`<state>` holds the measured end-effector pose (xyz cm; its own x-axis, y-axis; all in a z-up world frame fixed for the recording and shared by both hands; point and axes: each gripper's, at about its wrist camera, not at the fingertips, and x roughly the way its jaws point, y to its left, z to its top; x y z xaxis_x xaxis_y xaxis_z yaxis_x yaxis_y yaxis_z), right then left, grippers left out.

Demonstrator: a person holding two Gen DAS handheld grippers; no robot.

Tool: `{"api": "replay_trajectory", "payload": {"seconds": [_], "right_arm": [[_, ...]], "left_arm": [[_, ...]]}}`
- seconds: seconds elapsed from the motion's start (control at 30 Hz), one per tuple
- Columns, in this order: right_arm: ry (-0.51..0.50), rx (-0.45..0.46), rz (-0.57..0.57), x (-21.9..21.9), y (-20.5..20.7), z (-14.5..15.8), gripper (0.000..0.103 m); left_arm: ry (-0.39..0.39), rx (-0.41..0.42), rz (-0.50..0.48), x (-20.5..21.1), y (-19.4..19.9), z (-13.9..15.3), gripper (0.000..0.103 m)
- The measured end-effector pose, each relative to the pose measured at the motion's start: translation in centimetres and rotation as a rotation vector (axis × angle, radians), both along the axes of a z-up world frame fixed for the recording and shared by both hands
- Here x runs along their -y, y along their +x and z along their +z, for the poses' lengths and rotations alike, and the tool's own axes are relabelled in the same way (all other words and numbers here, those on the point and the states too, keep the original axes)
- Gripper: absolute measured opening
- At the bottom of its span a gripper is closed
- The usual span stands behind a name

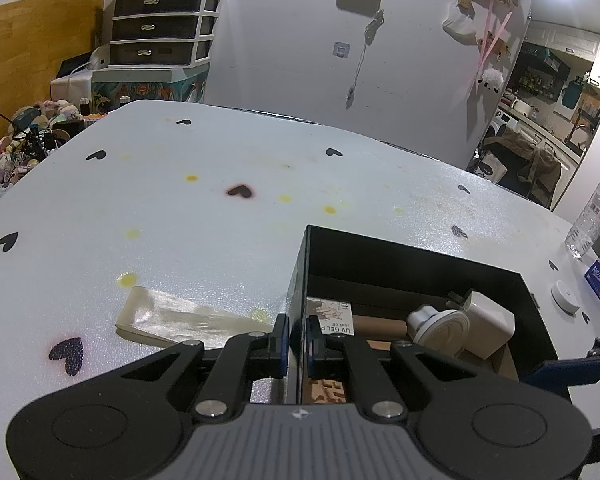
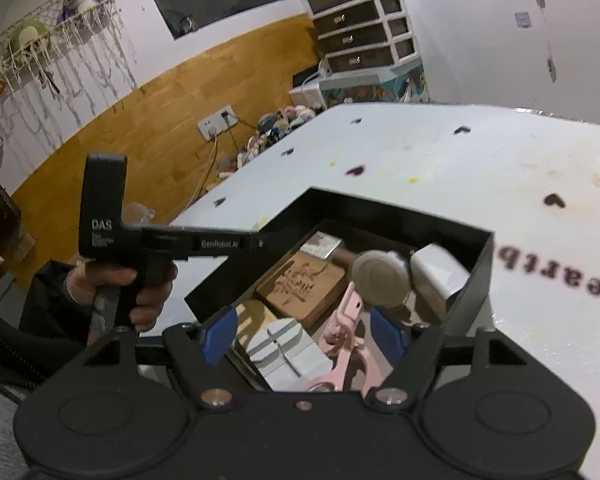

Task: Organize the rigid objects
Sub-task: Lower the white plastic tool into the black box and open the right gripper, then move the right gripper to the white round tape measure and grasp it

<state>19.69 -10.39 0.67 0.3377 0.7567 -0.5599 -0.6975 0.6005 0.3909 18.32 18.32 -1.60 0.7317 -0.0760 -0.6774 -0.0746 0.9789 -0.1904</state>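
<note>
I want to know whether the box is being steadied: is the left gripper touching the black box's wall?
Touching. The left wrist view shows the left gripper shut on the black box's near wall, a blue pad pressed on each face.

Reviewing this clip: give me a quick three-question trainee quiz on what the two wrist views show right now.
1. True or false: the left gripper is clamped on the wall of the black box.
2. Multiple choice: between the open right gripper fingers, the pink tool is: A) gripped tight, B) lying in the box with the pads off it, C) out on the table.
3. Fill in: the carved wooden block lies ____ the box.

Key: 1 true; 2 B; 3 inside.
</note>
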Motion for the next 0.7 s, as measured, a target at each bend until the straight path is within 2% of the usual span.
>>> {"api": "replay_trajectory", "payload": {"seconds": [0.13, 0.43, 0.7], "right_arm": [[-0.001, 0.045, -0.113, 2.0, 0.3, 0.5, 0.094], [-0.079, 0.101, -0.493, 8.4, 2.5, -0.4, 0.101], [-0.181, 0.133, -0.812, 13.0, 4.9, -2.7, 0.101]], "left_arm": [[0.001, 0.000, 0.000, 0.0, 0.0, 0.0, 0.007], [0.001, 0.000, 0.000, 0.0, 0.0, 0.0, 0.007], [0.002, -0.001, 0.000, 0.0, 0.0, 0.0, 0.007]]}}
